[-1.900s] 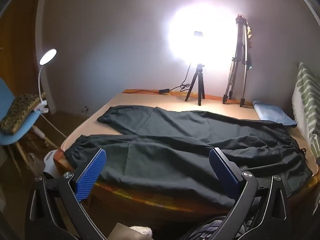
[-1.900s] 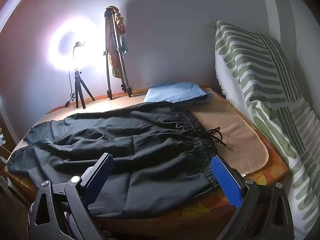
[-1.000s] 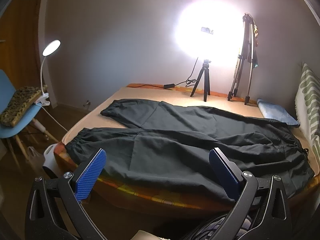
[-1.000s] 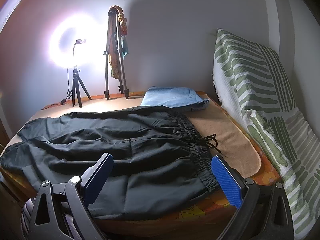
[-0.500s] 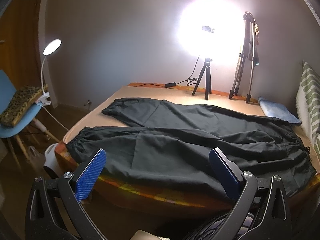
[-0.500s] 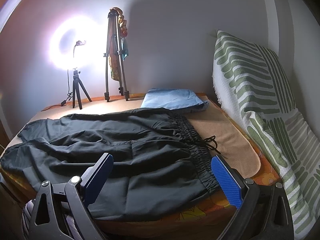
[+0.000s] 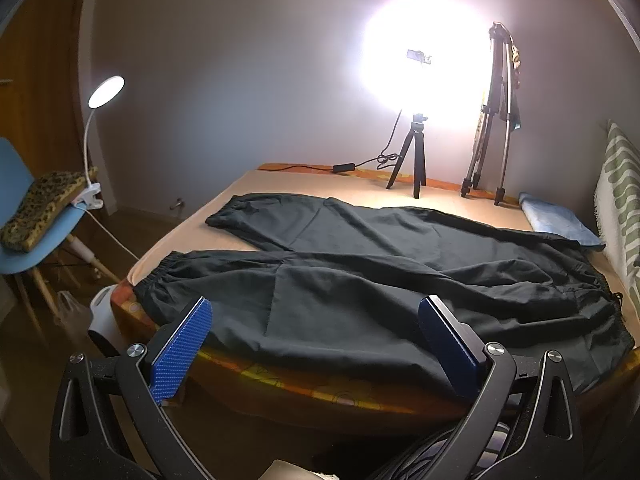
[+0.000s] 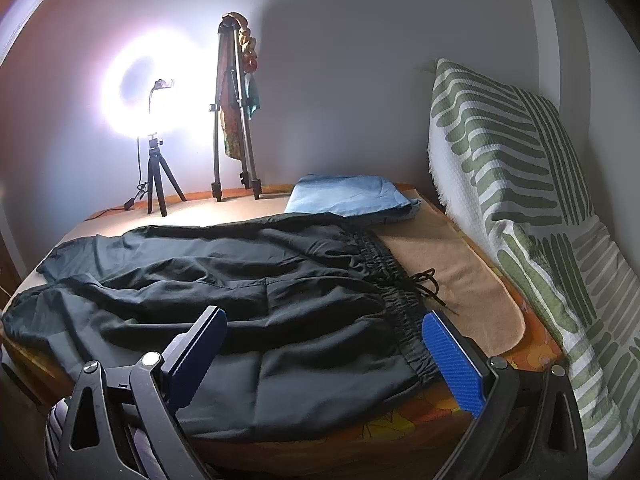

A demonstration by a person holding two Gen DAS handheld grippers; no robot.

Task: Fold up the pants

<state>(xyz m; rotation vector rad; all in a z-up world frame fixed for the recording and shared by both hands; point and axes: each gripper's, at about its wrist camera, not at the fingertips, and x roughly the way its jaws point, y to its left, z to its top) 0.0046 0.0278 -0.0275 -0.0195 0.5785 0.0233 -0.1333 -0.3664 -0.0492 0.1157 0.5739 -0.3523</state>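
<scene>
A lit ring light and a tripod stand at the bed's far edge; blue chair nearby, striped pillow against the wall.

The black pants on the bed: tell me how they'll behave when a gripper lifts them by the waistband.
The black pants lie rumpled in soft folds, so they will likely drape limply and hang from the pinch. The fabric looks thin and smooth, probably light and possibly slippery. The gathered elastic waistband looks thicker, probably giving a surer hold, though its drawstring may dangle.

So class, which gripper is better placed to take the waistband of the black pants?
Right gripper: the black pants' elastic waistband lies just beyond it. The left gripper faces the legs.
</scene>
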